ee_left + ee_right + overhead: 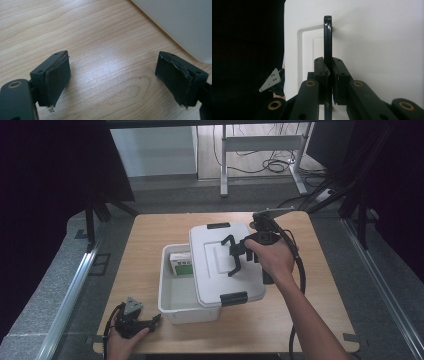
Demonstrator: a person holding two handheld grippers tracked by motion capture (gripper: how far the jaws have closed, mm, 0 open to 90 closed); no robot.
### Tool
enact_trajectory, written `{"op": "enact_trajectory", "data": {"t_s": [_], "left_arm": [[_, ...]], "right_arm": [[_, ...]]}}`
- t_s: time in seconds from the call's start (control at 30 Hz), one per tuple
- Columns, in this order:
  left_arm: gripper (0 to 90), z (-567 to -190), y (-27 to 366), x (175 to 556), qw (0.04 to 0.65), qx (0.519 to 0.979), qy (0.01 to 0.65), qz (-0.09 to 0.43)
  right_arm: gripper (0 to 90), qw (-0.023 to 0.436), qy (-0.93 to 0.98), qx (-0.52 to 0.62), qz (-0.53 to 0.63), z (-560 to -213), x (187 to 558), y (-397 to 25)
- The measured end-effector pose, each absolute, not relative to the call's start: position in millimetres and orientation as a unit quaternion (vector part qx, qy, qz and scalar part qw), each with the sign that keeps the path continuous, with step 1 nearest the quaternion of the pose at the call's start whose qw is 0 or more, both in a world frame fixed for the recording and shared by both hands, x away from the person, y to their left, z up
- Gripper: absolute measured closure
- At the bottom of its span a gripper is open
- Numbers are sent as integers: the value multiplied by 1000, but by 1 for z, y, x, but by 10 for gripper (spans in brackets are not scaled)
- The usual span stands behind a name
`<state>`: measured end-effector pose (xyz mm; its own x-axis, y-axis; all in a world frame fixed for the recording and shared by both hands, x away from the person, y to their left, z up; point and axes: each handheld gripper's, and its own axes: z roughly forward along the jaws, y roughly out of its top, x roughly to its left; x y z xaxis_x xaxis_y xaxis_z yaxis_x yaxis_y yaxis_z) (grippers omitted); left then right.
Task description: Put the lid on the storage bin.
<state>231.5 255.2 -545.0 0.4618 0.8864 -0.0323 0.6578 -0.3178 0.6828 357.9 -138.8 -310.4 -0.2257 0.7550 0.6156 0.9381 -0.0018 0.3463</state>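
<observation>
Gripping the black handle (327, 37) of a white lid (220, 265), the right hand-held gripper (239, 254) holds the lid askew over a white bin (175, 295) on the wooden worktop (145, 245). A green and white box (182, 263) lies inside the bin. Left of the bin, the left hand-held gripper (113, 81) rests with jaws spread, empty.
</observation>
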Motion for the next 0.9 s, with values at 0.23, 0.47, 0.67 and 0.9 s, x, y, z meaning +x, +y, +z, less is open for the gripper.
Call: {"op": "enact_trajectory", "data": {"t_s": [0.23, 0.47, 0.67, 0.9], "left_arm": [[128, -545, 255, 231, 322, 792, 487, 177], [128, -545, 255, 231, 322, 792, 487, 177], [128, -545, 255, 231, 323, 792, 487, 177], [128, -545, 255, 231, 323, 792, 487, 177]], "right_arm": [[837, 129, -701, -604, -357, -309, 358, -126], [836, 132, -703, -604, -351, -309, 359, -116], [836, 133, -705, -605, -345, -308, 360, -105], [836, 134, -707, -603, -343, -308, 360, -93]]}}
